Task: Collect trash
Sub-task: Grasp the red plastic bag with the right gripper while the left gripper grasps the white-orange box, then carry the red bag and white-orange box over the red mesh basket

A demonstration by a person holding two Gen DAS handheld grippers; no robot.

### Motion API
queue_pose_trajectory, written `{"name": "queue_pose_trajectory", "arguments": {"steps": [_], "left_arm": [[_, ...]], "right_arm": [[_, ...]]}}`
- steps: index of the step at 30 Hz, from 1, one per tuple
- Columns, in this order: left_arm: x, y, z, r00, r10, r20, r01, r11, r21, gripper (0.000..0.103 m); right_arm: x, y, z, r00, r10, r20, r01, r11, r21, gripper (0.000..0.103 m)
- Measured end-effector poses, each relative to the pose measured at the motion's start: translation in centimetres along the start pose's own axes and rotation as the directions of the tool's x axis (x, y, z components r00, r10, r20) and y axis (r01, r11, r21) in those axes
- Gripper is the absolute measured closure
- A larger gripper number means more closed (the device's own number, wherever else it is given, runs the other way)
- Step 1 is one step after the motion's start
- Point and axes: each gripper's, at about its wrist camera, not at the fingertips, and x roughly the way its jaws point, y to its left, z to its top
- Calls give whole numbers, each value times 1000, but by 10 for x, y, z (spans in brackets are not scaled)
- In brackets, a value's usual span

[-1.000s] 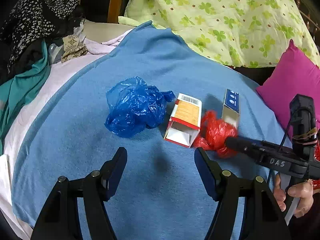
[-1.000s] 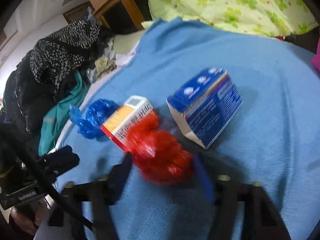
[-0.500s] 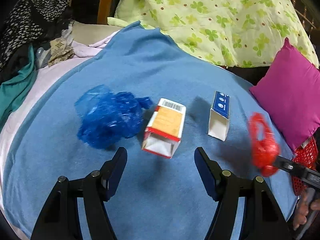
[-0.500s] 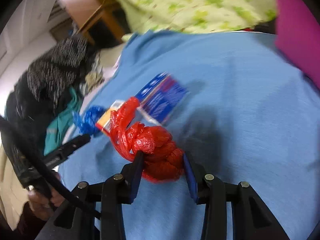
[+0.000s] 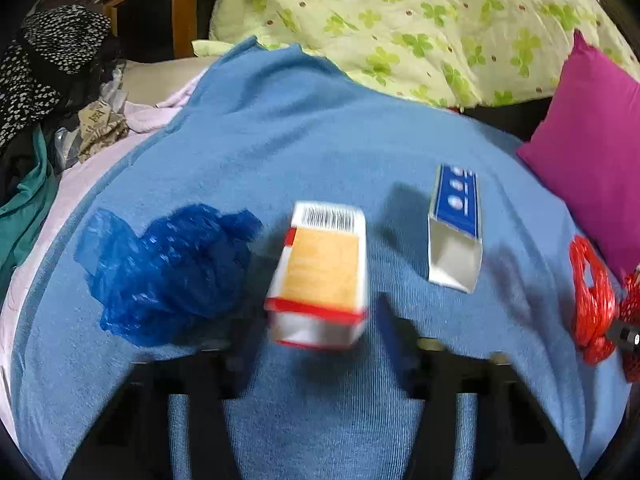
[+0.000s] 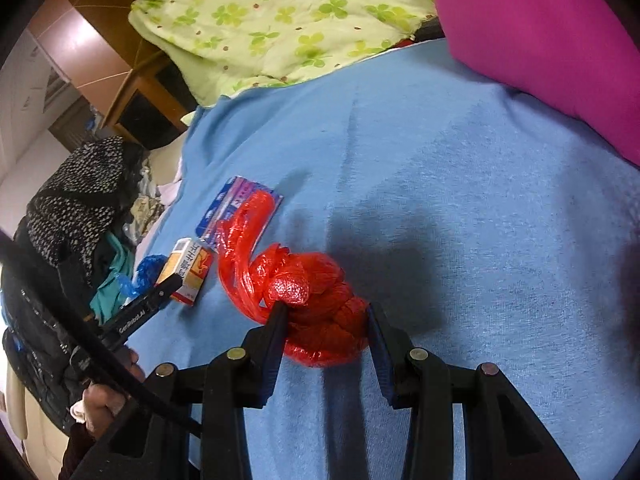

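My right gripper [image 6: 326, 312] is shut on a crumpled red plastic bag [image 6: 320, 296] and holds it above the blue blanket [image 6: 440, 200]; the bag also shows at the right edge of the left wrist view [image 5: 592, 300]. My left gripper [image 5: 316, 332] is open and blurred, with an orange and white carton [image 5: 324, 272] lying between its fingertips. A crumpled blue plastic bag [image 5: 168, 272] lies to the carton's left. A blue and white carton [image 5: 456, 228] lies to its right. The orange carton [image 6: 188, 272] and blue carton [image 6: 228, 208] also show in the right wrist view.
A magenta pillow [image 5: 592, 160] lies at the right edge of the bed. A green clover-print quilt [image 5: 400, 20] is bunched at the back. A pile of dark clothes [image 5: 48, 60] sits at the left, with a wooden cabinet [image 5: 168, 12] behind.
My right gripper closed on the red bag, lifted it off the blanket and carried it right. My left gripper moved forward until the orange carton sits between its fingertips.
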Motion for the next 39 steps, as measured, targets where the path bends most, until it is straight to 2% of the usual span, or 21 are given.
{"name": "queue_pose_trajectory", "arguments": {"steps": [7, 12, 15, 18, 19, 21, 23, 25, 29, 31, 35, 39], "left_arm": [[-14, -14, -14, 1000, 5, 14, -6, 1000, 28, 57], [-33, -28, -32, 997, -82, -3, 81, 994, 77, 57], [-46, -43, -45, 992, -128, -6, 127, 981, 146, 56], [-48, -55, -53, 984, -174, -28, 176, 965, 197, 56], [-47, -58, -54, 983, -179, -37, 182, 961, 207, 56], [-45, -60, -52, 980, -191, -46, 196, 960, 201, 56], [-44, -56, -49, 975, -216, -58, 223, 960, 168, 53], [-41, -54, -48, 972, -223, -70, 231, 963, 136, 46], [-43, -54, -46, 972, -226, -60, 232, 964, 129, 45], [-45, -55, -46, 971, -233, -48, 238, 962, 132, 45], [-46, -60, -44, 968, -248, -27, 249, 959, 132, 37], [-33, -65, -38, 973, -228, -42, 232, 965, 121, 37]], "right_arm": [[-1, -14, 5, 999, -47, 16, 47, 999, 28, 61], [-7, -31, 9, 993, -109, 33, 106, 991, 81, 61], [-10, -36, 9, 986, -162, 36, 159, 983, 90, 61], [-10, -41, 9, 986, -168, 13, 165, 980, 106, 57], [-10, -43, 9, 987, -160, 6, 158, 981, 116, 51], [-11, -45, 11, 992, -126, -14, 127, 982, 138, 40], [-13, -45, 11, 994, -113, -2, 112, 984, 137, 38], [-15, -44, 12, 993, -114, 10, 111, 985, 134, 35], [-18, -41, 16, 996, -79, 44, 73, 991, 114, 35], [-16, -36, 18, 995, -86, 50, 81, 993, 89, 35], [-1, -32, 20, 996, -86, 19, 84, 993, 81, 35], [21, -27, 17, 990, -133, -34, 135, 990, 43, 36]]}}
